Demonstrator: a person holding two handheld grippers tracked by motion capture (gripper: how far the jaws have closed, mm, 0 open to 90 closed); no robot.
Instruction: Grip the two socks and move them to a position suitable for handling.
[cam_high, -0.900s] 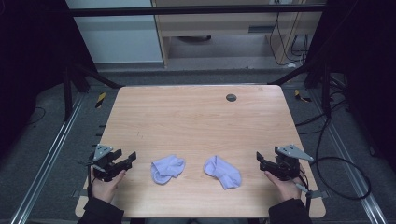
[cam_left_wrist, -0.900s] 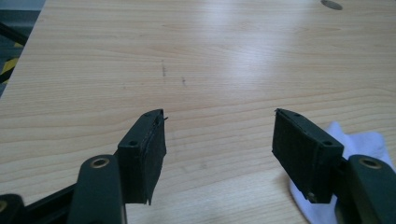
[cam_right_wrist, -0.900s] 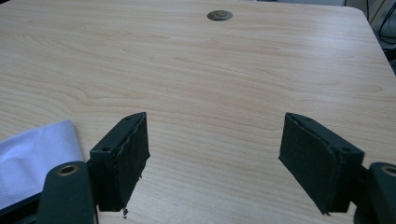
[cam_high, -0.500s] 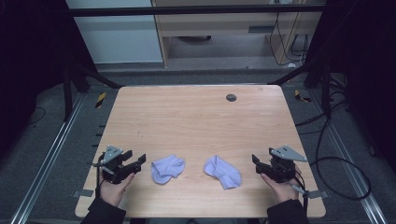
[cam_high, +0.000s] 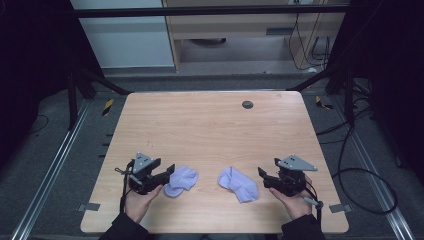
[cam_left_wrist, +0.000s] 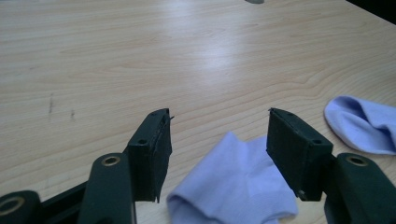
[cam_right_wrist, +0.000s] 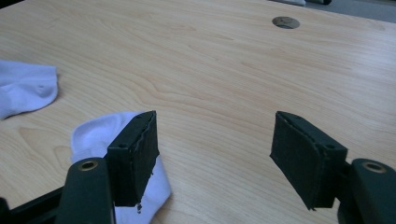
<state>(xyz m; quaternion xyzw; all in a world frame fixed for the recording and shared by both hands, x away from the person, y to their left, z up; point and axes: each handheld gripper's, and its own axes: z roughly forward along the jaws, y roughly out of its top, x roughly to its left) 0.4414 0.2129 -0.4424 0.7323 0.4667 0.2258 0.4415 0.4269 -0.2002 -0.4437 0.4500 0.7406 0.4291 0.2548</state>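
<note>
2 pale socks on counter (cam_high: 210, 130), no readable writing. Left claw (cam_high: 167, 173) open, left sock (cam_high: 181, 180) lying between its jaws. Right claw (cam_high: 262, 175) open beside right sock (cam_high: 239, 183).

Two socks (cam_high: 181, 181) (cam_high: 239, 184) lie side by side on the table (cam_high: 210, 130).

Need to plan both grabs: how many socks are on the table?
2. One light purple sock lies by the left gripper; the other sock lies by the right gripper.
</note>
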